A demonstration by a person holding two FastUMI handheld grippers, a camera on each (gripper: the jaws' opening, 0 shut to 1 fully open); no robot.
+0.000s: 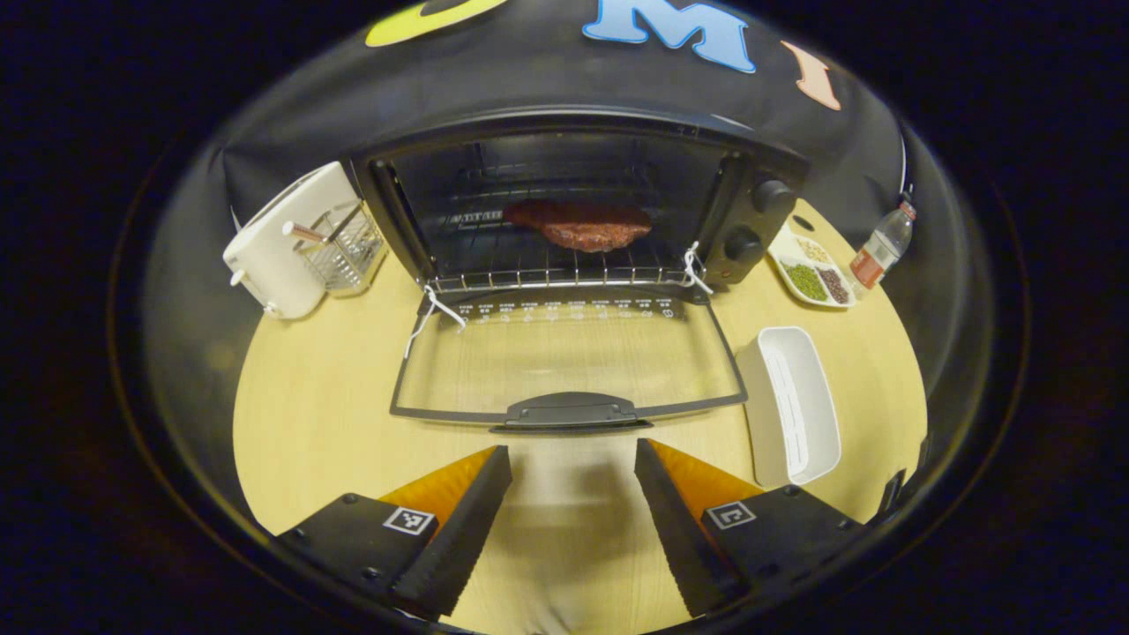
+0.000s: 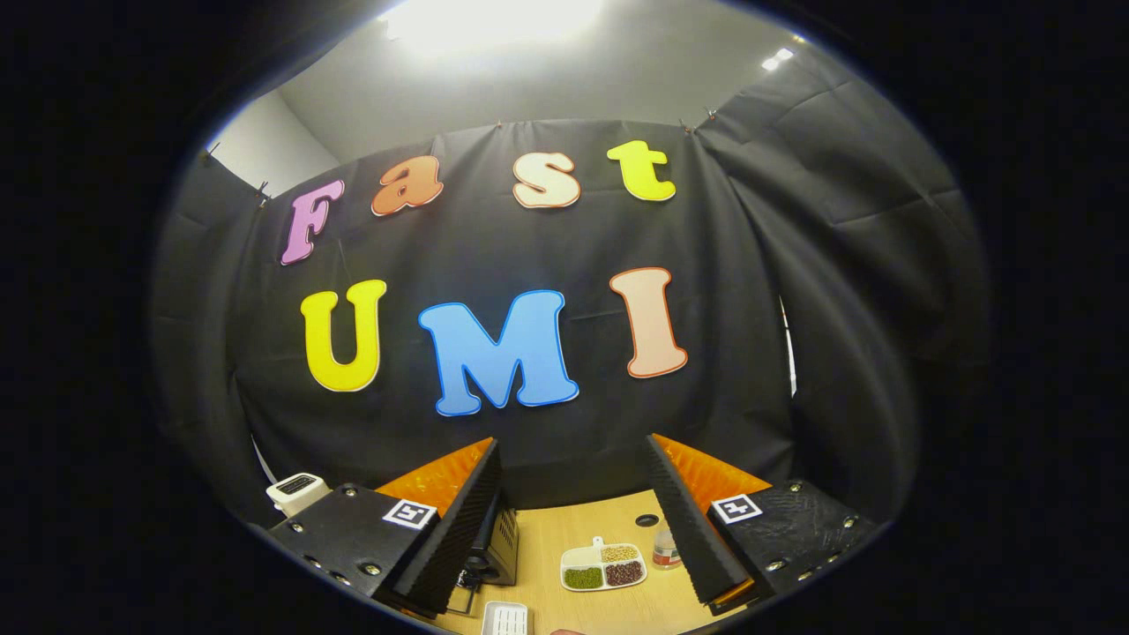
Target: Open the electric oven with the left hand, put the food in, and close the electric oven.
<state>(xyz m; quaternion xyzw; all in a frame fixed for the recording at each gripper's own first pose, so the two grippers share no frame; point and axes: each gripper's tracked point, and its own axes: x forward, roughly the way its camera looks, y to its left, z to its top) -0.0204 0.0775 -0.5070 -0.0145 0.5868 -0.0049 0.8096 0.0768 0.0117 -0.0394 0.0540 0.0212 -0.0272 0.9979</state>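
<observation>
Food point(image 1: 578, 225), a reddish-brown slab, sits on the wire rack point(image 1: 556, 265) inside the electric oven point(image 1: 573, 203); the glass door point(image 1: 569, 362) is folded fully down onto the surface point(image 1: 309, 414), its handle point(image 1: 569, 411) at the near edge. So the likely remaining step is closing. The left hand-held gripper point(image 1: 571, 511) hovers just short of the handle, fingers spread, nothing between them. Risks, as judgement: the door lies flat, so the fingers may not get under the low handle and could slip off it; a half-lifted door could drop back with a bang; the white string point(image 1: 437, 309) at the hinge corners could snag; the white tray point(image 1: 794, 406) just beside the door's right edge could get knocked if the lift swings wide. Left gripper view gives the oven interior, a white appliance point(image 1: 273, 242) and wire basket point(image 1: 344, 247) to the oven's left, plus a divided dish point(image 1: 811, 273) and bottle point(image 1: 882, 242) to its right. Right gripper view, pitched high, shows the right hand-held gripper point(image 2: 573, 520) released and empty, well above the surface, with just a corner of the oven behind its finger, and the dish and bottle below.
</observation>
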